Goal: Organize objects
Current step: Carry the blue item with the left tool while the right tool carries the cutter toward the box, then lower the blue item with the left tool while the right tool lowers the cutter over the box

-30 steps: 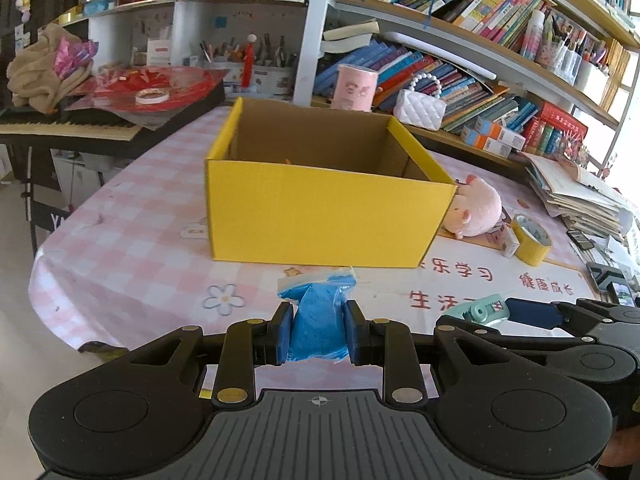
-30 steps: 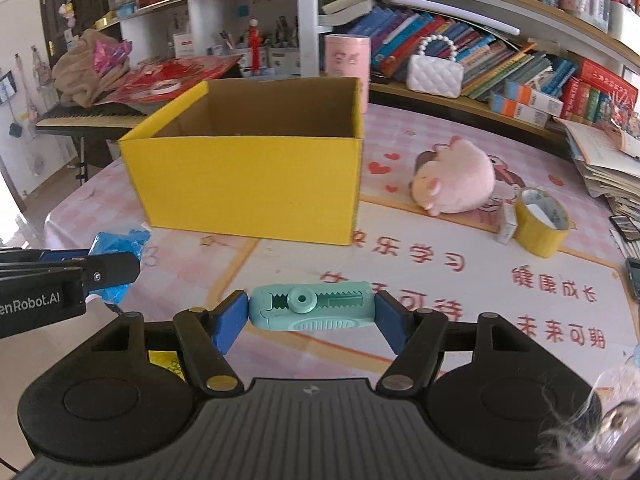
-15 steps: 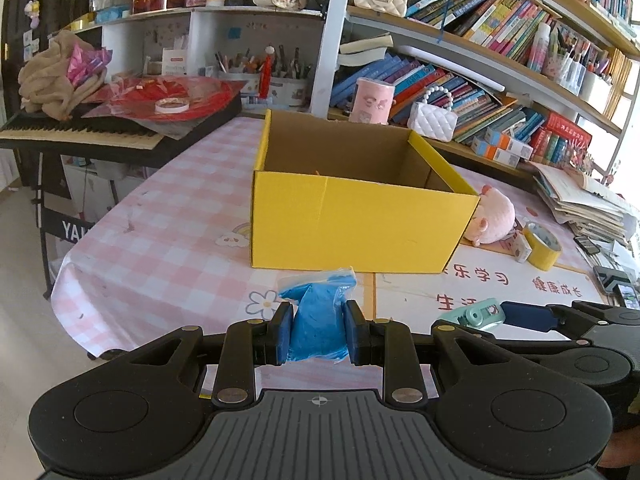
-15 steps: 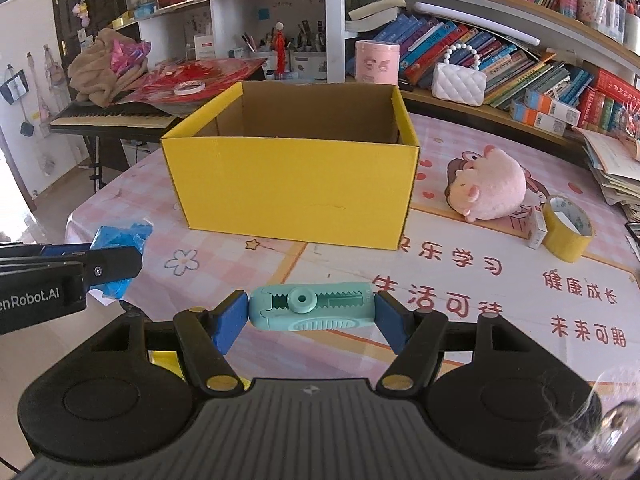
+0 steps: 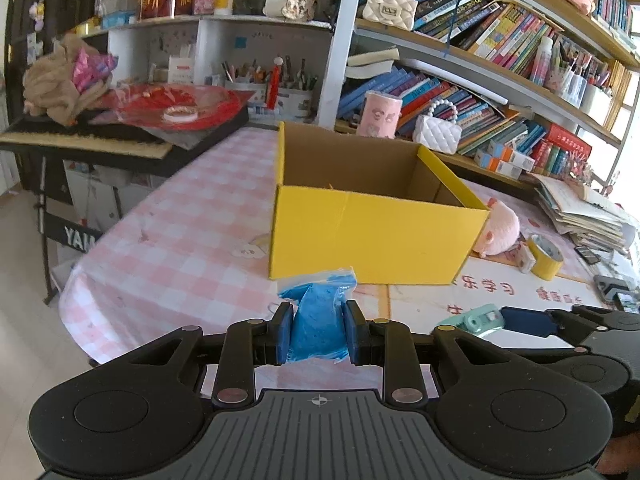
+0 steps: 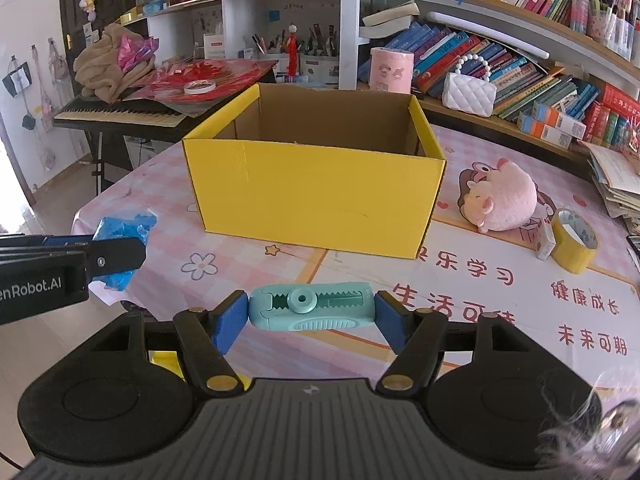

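Left gripper (image 5: 316,334) clenches a blue packet (image 5: 318,328); right gripper (image 6: 312,316) grasps a teal cutter (image 6: 312,310) endwise. The yellow box (image 6: 316,196) sits at twelve o'clock, open-topped, on the table (image 6: 460,280).

"enRobot.AI" on left tool (image 6: 120,256), red "未来可期", "健康成长" on tablecloth (image 6: 520,320), "YA" on keyboard stand (image 5: 80,236)

Blue pouch (image 5: 318,330) and teal cutter (image 6: 312,311) held aloft.

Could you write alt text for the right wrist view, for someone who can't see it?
The right gripper holds a teal cutter over a pink table, facing an open yellow box. A pink plush and tape roll lie right.
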`<state>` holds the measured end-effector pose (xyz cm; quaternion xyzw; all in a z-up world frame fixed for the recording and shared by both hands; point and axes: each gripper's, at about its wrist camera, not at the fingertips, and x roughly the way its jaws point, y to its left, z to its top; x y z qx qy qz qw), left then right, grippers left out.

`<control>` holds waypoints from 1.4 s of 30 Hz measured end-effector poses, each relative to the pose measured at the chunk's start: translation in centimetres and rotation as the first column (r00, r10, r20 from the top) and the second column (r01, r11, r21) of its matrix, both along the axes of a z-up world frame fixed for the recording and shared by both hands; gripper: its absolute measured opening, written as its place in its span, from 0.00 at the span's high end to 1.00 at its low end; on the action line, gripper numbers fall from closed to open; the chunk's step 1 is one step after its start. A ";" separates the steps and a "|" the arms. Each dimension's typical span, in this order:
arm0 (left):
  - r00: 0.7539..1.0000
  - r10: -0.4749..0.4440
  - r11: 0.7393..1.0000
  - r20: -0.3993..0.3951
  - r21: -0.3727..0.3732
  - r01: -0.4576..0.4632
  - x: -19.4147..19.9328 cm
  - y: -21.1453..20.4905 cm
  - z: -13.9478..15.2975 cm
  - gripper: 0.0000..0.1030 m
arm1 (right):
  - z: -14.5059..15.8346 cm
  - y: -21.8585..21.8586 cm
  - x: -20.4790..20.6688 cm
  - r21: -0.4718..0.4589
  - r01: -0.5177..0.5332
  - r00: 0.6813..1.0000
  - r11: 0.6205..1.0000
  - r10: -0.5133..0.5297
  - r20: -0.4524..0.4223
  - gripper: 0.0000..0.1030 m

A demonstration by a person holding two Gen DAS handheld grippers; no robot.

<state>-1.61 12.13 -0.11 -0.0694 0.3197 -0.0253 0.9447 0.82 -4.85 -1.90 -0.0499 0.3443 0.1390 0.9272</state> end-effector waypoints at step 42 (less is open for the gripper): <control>0.997 0.072 0.996 0.037 0.042 -0.074 18.7 -0.1 1.5 0.75 | 1.6 2.9 22.9 -0.095 -0.162 0.985 0.982 0.167 0.040 0.35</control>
